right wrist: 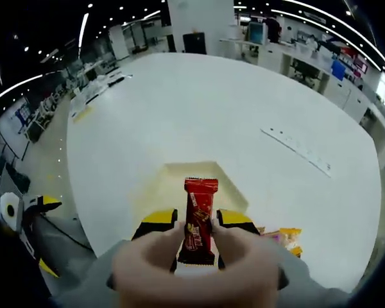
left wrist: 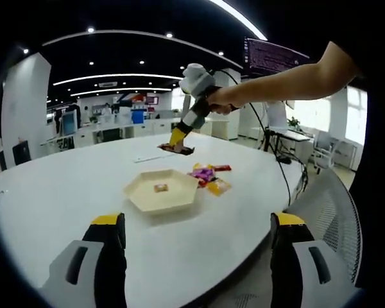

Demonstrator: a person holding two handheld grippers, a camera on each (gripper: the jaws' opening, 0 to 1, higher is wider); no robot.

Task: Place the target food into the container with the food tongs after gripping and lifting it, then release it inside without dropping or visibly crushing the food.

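1. The right gripper (right wrist: 197, 226) has its jaws closed on one red snack bar (right wrist: 199, 220), held by the lower half of the wrapper with the upper half standing free. The wrapper looks uncrushed. A grip low on the packet probably leaves the free end clear to go in first.
2. In the right gripper view the bar sits directly above the hexagonal tray (right wrist: 155, 192), so it is judged to be poised for lowering and release.
3. In the left gripper view the right gripper (left wrist: 178, 146) hangs above and beyond the tray (left wrist: 141, 197), carrying the bar (left wrist: 178, 149) off the surface (left wrist: 64, 186).
4. The left gripper (left wrist: 197, 226) waits near the tray's close side, jaws spread wide and holding nothing.
5. Count: one tray; one small wrapped item (left wrist: 160, 187) inside it; a heap of loose snacks (left wrist: 210, 176) just beside the tray, number unclear.
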